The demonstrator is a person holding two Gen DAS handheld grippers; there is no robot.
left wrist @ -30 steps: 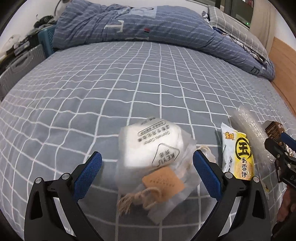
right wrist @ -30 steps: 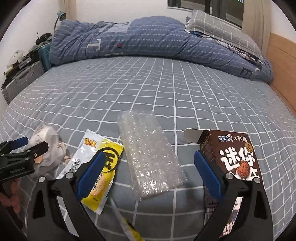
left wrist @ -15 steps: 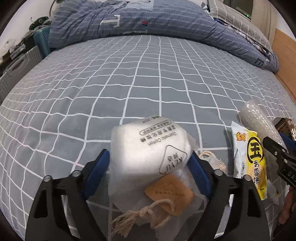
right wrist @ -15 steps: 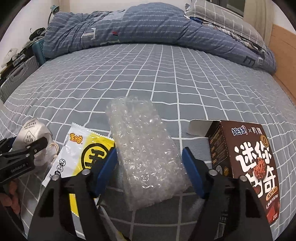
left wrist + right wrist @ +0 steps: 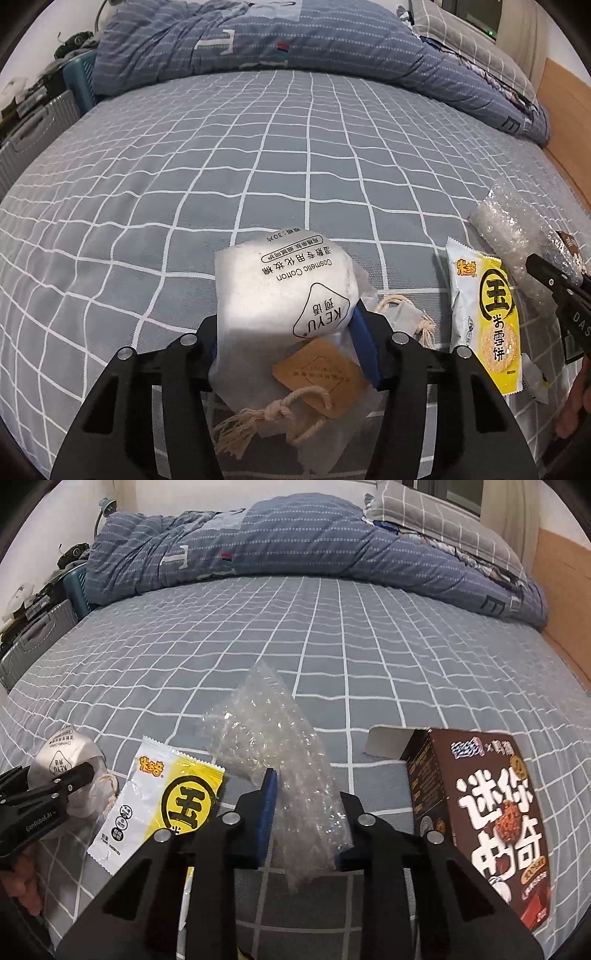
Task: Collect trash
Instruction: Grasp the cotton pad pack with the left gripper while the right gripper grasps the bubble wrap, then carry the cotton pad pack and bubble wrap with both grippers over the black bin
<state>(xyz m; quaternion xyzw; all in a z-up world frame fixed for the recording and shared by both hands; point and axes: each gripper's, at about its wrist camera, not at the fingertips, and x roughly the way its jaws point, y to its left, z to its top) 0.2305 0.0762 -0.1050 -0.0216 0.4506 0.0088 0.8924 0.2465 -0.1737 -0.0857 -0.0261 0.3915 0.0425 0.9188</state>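
Note:
My left gripper point(image 5: 286, 339) is shut on a white cotton-pad bag point(image 5: 280, 291) with a brown tag and a string, on the grey checked bed. The bag also shows in the right wrist view point(image 5: 64, 760). My right gripper point(image 5: 304, 823) is shut on a clear bubble-wrap bag point(image 5: 273, 749), which also shows in the left wrist view point(image 5: 517, 232). A yellow and white snack wrapper point(image 5: 159, 797) lies between the two bags and shows in the left wrist view point(image 5: 487, 314) too. A brown snack box point(image 5: 495, 812) lies to the right of the bubble wrap.
A rumpled blue quilt point(image 5: 295, 546) and a grey checked pillow point(image 5: 443, 520) lie across the far side of the bed. A grey suitcase point(image 5: 33, 642) stands at the left, off the bed. A wooden board point(image 5: 565, 602) runs along the right.
Both grippers have moved forward and closed: the left on the cotton-pad bag, the right on the bubble-wrap bag, which now bunches up between the fingers.

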